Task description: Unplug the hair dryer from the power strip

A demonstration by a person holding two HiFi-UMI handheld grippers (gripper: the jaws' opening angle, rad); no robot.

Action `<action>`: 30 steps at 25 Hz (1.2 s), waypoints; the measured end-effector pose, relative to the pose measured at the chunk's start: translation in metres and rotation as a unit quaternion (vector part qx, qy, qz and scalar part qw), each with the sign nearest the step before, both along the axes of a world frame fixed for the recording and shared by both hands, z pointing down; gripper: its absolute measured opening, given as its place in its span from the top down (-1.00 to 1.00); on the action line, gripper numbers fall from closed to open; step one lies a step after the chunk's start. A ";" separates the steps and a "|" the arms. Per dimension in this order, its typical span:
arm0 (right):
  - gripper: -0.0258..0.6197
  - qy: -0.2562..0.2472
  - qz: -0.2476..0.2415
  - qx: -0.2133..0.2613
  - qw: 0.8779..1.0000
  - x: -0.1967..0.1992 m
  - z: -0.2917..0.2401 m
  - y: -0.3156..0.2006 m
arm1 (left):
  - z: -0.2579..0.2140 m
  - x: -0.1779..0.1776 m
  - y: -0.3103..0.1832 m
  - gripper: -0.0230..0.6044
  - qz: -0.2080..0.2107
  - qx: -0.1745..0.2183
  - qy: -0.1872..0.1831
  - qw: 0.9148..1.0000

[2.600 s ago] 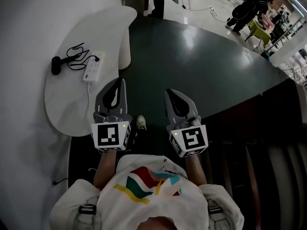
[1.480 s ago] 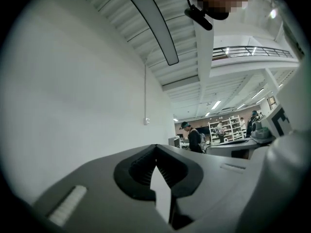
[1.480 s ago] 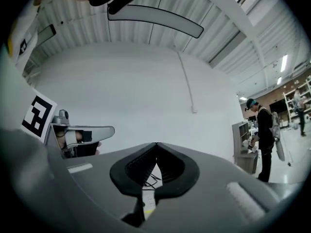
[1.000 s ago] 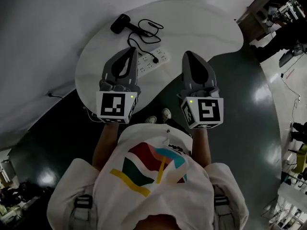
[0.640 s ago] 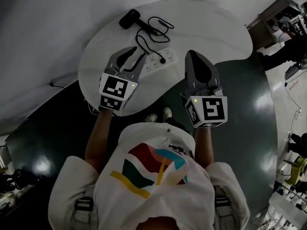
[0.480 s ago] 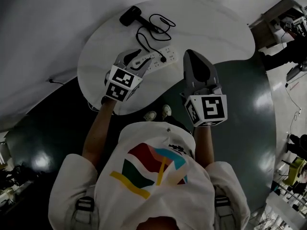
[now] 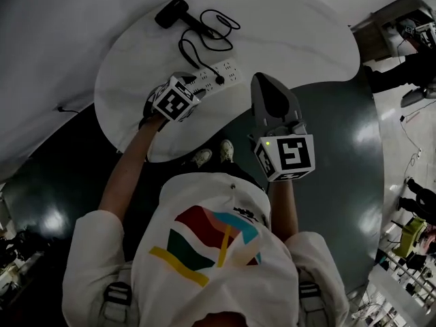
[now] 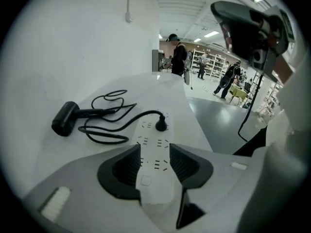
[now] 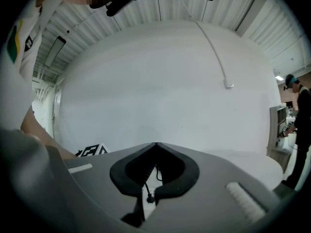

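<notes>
- The power strip (image 7: 216, 73) lies on the white table (image 7: 293, 39). The hair dryer's plug (image 7: 219, 80) sits in a socket near the strip's far end.
- In the head view the left gripper (image 7: 191, 86) is at the strip's near end, its marker cube covering most of the jaws.
- The left gripper view shows the jaws wide apart, having just been opening. They straddle the strip's near end, and no pad visibly presses it.
- The hair dryer (image 8: 65, 119) lies beyond the strip, its cord (image 8: 116, 130) looping back to the plug.
- The right gripper (image 7: 267, 87) hovers just right of the strip. Its own view shows the jaws closed tip to tip, holding nothing.
- Only the left gripper view shows people (image 8: 177, 57) far past the strip.
</notes>
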State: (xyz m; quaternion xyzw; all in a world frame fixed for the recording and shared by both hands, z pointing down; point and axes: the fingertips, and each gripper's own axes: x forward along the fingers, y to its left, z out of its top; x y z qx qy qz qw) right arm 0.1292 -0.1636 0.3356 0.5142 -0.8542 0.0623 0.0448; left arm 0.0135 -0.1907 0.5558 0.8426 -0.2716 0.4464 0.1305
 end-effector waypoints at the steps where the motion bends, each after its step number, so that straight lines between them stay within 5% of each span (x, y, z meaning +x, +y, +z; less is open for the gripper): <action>1: 0.88 -0.002 -0.001 -0.004 1.000 0.002 0.003 0.000 | 0.005 0.000 -0.001 0.34 0.000 -0.009 -0.005 1.000; 10: 0.89 -0.013 -0.002 0.003 1.000 0.010 0.015 -0.012 | 0.029 -0.001 0.001 0.33 0.010 -0.063 -0.027 0.998; 16: 0.83 0.047 -0.030 0.000 0.998 -0.007 0.037 -0.028 | 0.034 -0.001 0.000 0.33 0.008 -0.060 -0.035 0.998; 20: 0.16 0.056 -0.067 0.003 0.996 -0.027 0.063 -0.040 | 0.031 -0.004 -0.007 0.33 0.007 -0.050 -0.055 0.997; 26: 0.14 0.126 -0.163 -0.048 0.977 -0.068 0.155 -0.043 | 0.025 -0.003 -0.012 0.34 0.008 -0.048 -0.083 0.995; 30: 0.30 0.133 -0.165 -0.085 0.974 -0.075 0.200 -0.052 | 0.031 -0.003 -0.010 0.34 0.005 -0.068 -0.080 0.994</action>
